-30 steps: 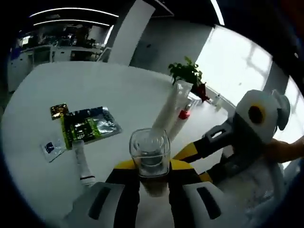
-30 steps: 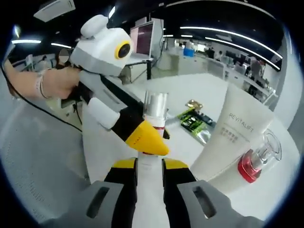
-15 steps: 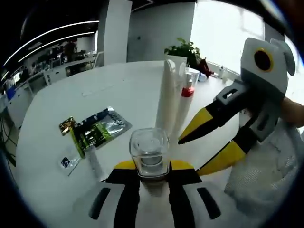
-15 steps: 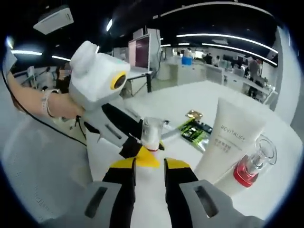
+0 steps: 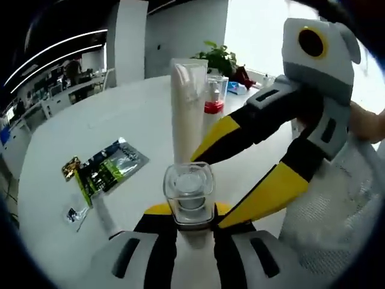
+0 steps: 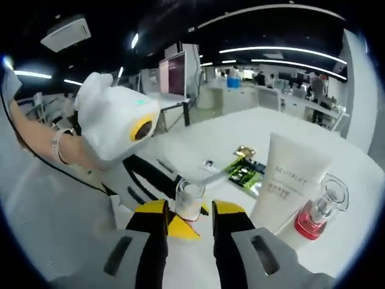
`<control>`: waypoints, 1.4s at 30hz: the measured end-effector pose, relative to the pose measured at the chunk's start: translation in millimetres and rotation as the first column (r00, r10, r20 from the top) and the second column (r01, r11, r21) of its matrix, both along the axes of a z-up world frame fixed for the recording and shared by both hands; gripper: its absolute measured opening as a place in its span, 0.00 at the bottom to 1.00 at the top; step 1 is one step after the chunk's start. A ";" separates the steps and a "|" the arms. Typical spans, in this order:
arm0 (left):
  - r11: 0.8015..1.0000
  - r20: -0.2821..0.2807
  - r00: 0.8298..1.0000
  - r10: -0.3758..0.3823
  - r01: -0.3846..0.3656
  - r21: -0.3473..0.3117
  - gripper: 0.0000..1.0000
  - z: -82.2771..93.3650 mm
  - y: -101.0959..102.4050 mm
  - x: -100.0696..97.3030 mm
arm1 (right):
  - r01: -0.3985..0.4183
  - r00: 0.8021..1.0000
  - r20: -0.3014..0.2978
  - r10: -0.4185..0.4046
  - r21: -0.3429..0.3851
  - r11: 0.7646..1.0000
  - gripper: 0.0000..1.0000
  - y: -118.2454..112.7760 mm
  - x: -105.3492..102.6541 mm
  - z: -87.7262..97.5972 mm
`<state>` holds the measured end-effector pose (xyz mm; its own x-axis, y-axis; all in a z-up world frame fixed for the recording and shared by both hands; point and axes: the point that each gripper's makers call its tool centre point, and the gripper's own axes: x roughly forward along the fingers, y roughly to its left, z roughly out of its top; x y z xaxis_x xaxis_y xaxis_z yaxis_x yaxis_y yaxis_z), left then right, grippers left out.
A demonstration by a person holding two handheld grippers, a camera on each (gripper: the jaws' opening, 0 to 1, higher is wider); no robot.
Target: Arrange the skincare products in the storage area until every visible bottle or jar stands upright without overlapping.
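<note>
In the left gripper view, the left gripper (image 5: 191, 226) at bottom centre clamps a clear-capped bottle (image 5: 189, 194) between its jaws. The right gripper (image 5: 264, 150) reaches in from the right, jaws apart, one above and one below the bottle. Behind stand a white tube (image 5: 186, 114) and a red bottle (image 5: 215, 96) at upper centre. Green sachets (image 5: 105, 168) lie at left on the white table (image 5: 90, 114).

In the right gripper view, the right gripper (image 6: 189, 220) stands open around the bottle (image 6: 189, 200); the tube (image 6: 283, 186) and red bottle (image 6: 319, 208) stand at right.

A white round table (image 5: 90, 120) carries green sachets (image 5: 107, 170), a white tube (image 6: 290, 180) and a red-based bottle (image 6: 317, 215).
</note>
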<state>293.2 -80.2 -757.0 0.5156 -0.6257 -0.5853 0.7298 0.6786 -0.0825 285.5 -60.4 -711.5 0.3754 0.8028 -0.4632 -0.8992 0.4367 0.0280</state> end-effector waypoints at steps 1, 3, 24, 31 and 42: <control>1.000 0.002 1.000 -0.008 0.008 -0.008 0.16 1.1 -1.4 -0.3 | 0.002 1.000 0.004 -0.002 0.003 1.000 0.27 -0.6 1.4 0.9; 0.999 0.021 0.999 -0.029 0.029 -0.019 0.16 4.2 -4.3 0.3 | 0.006 1.000 -0.005 -0.006 0.014 1.000 0.26 -2.4 2.4 2.5; 0.979 0.121 0.972 -0.203 0.205 -0.006 0.16 8.6 -22.6 -15.8 | -0.059 0.997 -0.036 0.061 0.038 0.998 0.24 3.9 -8.0 1.7; 0.973 0.113 0.967 -0.230 0.233 -0.009 0.16 -2.1 -19.6 -19.6 | -0.071 0.997 -0.029 0.071 0.006 0.997 0.23 6.2 -11.7 -9.6; 0.972 0.117 0.965 -0.235 0.236 0.001 0.17 -6.1 -17.6 -16.0 | -0.035 0.999 -0.041 0.035 -0.006 0.999 0.22 4.8 -10.8 -12.2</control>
<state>277.2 -97.8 -763.1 0.4164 -0.7450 -0.5212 0.8741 0.4857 0.0041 274.7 -55.6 -723.7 0.3279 0.8118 -0.4832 -0.9119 0.4056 0.0625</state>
